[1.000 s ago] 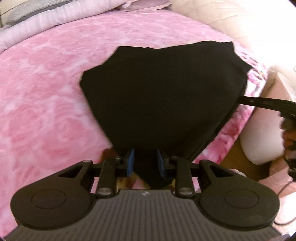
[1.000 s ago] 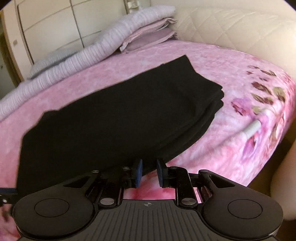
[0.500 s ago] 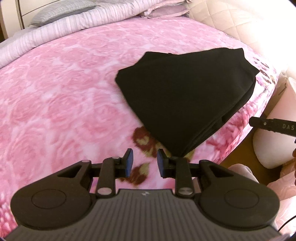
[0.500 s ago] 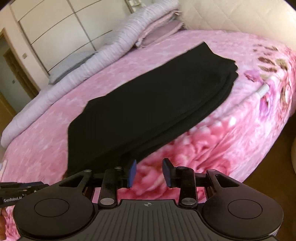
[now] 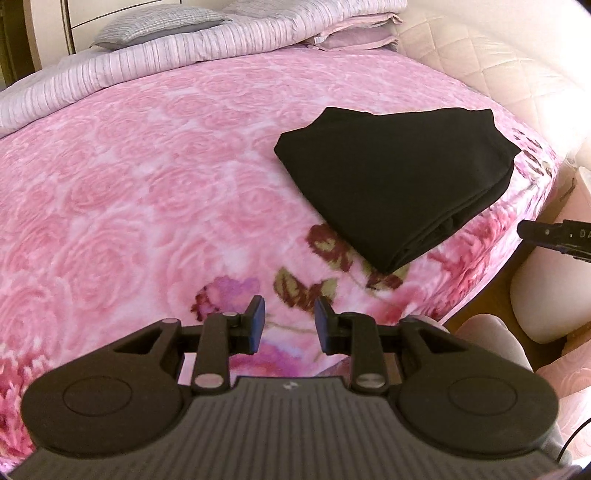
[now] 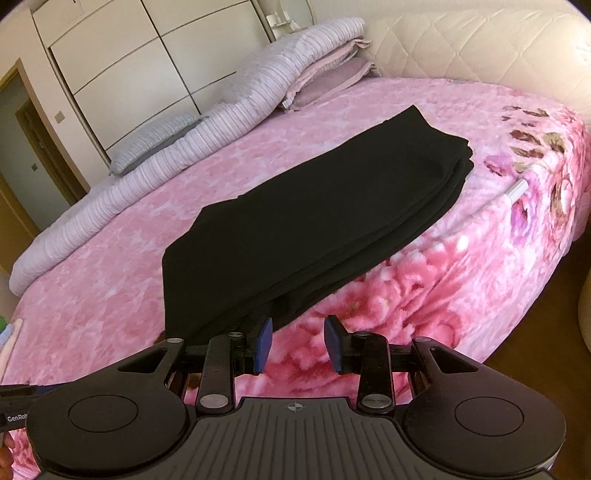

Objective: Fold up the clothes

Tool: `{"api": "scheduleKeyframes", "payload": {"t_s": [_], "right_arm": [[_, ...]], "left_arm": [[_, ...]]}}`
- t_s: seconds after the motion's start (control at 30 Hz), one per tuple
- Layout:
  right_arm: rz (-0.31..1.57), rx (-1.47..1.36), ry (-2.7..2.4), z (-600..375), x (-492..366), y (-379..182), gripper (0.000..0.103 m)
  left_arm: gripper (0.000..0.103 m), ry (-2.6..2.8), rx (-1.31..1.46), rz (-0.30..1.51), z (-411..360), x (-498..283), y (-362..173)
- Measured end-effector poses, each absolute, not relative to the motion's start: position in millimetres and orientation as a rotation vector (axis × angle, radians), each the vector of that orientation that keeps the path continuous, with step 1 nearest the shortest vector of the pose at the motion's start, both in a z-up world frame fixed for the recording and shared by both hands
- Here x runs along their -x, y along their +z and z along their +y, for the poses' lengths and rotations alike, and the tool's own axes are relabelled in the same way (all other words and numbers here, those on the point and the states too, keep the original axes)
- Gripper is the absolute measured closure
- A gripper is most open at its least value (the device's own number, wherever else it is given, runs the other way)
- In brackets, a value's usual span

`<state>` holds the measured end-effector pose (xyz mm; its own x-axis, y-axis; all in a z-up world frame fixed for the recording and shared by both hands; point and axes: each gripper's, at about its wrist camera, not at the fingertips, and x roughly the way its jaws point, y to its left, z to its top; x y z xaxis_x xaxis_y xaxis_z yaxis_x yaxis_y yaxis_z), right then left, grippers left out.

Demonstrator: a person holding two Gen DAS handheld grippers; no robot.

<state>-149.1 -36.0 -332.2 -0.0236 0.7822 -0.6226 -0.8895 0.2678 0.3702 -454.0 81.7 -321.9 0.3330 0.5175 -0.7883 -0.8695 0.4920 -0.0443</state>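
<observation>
Both tongs, left (image 5: 288, 319) and right (image 6: 298, 341), have let go and backed off, jaws apart; the black garment (image 5: 399, 177) lies folded, seemingly several layers, near the bed (image 5: 147, 184) edge.

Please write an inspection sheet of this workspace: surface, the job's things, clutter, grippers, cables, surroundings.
Surface: pink rose blanket covers the bed.
Job's things: black garment, folded in layers, lies flat near the bed edge.
Clutter: nothing seen on the blanket.
Grippers: left gripper and right gripper, jaws open, empty, clear of the garment.
Cables: thin black cable at lower right.
Surroundings: rolled striped duvet, pillows, quilted headboard, wardrobe.
</observation>
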Motion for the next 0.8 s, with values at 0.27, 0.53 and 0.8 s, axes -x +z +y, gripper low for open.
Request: {"api": "scheduleKeyframes", "payload": {"t_s": [0.27,0.53,0.8], "right_arm": [[0.856,0.149,1.35,-39,151,-329,0.068],[0.833,0.187,1.369,-30,152,-333,0.068],[0.803,0.264,1.4,-11,154,-344,0.068]], "left_arm": [[0.078,0.959,0.515,0.792,83,454,-322],[0.077,0.938,0.593,0.776,94,460,-331],[0.077,0.914,0.725,0.738,111,468,-348]]}}
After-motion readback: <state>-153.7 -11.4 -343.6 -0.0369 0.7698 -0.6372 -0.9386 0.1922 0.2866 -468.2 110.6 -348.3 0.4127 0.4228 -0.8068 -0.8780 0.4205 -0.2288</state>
